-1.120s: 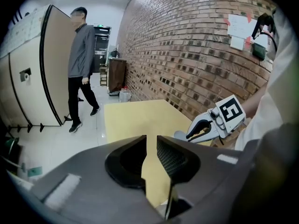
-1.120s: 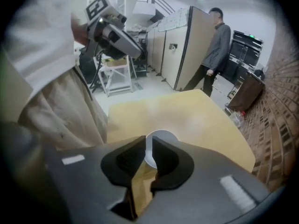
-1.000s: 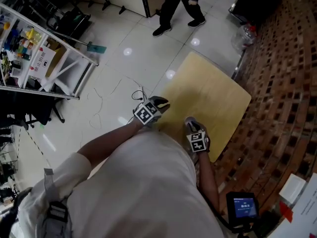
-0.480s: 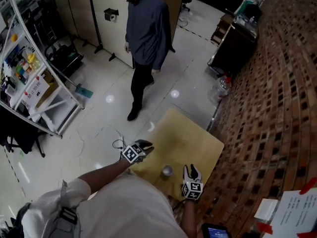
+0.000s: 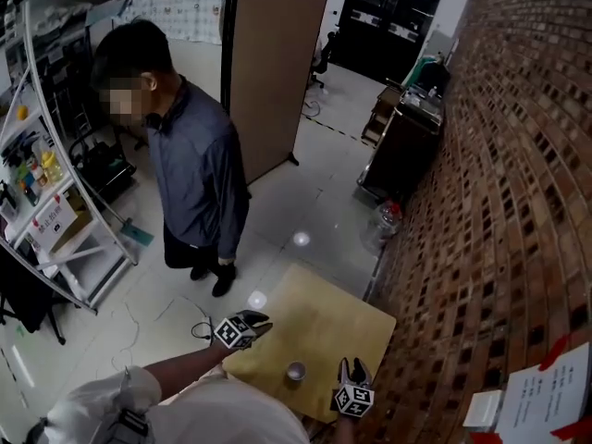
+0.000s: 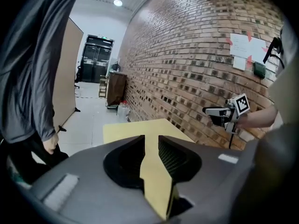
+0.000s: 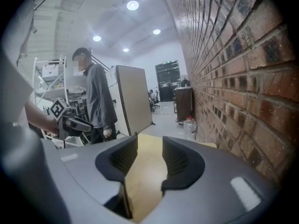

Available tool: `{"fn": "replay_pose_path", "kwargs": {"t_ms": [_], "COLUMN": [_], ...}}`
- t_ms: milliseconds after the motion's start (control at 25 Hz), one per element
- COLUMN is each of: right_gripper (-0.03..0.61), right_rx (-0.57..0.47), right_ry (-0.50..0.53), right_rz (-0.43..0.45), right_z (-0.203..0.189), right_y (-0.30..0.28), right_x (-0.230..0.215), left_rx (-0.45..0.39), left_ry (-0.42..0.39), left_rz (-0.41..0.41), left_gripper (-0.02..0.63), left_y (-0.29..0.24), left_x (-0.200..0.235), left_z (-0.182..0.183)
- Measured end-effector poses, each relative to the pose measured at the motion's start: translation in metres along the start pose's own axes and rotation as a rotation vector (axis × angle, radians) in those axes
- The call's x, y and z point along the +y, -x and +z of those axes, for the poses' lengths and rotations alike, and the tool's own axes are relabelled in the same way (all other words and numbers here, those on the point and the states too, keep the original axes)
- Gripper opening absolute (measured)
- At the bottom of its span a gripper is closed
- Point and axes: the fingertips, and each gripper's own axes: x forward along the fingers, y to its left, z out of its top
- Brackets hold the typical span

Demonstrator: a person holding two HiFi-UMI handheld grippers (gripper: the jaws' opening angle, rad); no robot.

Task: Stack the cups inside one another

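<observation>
Cup (image 5: 295, 371) on table (image 5: 344, 311) (wall (image 5: 499, 202) at right)

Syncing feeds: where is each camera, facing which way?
Head view: on the head, looks down at table, cup, bystander; own left tool, right tool, left forearm.
Left gripper view: on left tool, looks across table, brick wall right; own empty jaws, just opened further.
Right gripper view: on right tool, same heading; jaws likewise.
Shared: both see table, bystander, other tool.

Tan table (image 5: 344, 314); one small cup (image 5: 295, 371) stands on it.

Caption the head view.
Left gripper and right gripper, empty jaws just opening wider, flank a cup on the table; a person nearby.
</observation>
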Motion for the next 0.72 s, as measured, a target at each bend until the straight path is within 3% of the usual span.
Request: {"fn": "replay_pose_path", "kwargs": {"t_ms": [160,240,440,720], "right_gripper": [0.158,0.158,0.156,0.156], "right_rx": [0.007,0.007,-0.016,-0.02], "right_ry": [-0.019,-0.029,-0.034,-0.036], "right_rz": [0.01,0.02,0.06,0.078], "right_z": [-0.01,-0.013,-0.008,0.0], "right_y": [0.001,0.001,-0.003,-0.015], "right_x": [0.006,0.009,0.018,0.014], "left_rx": [0.023,0.029,0.047,0.023], "left_ry": [0.044,0.071,0.178,0.148], "left_rz": [0.014,0.039,0.106,0.114], "left_gripper": [0.099,0.028,0.039,0.087], "left_y": [0.004,0.009,0.017,0.019], "left_x": [0.004,0.004,0.008,-0.025], "left_z": [-0.019,-0.026,-0.048,-0.046]}}
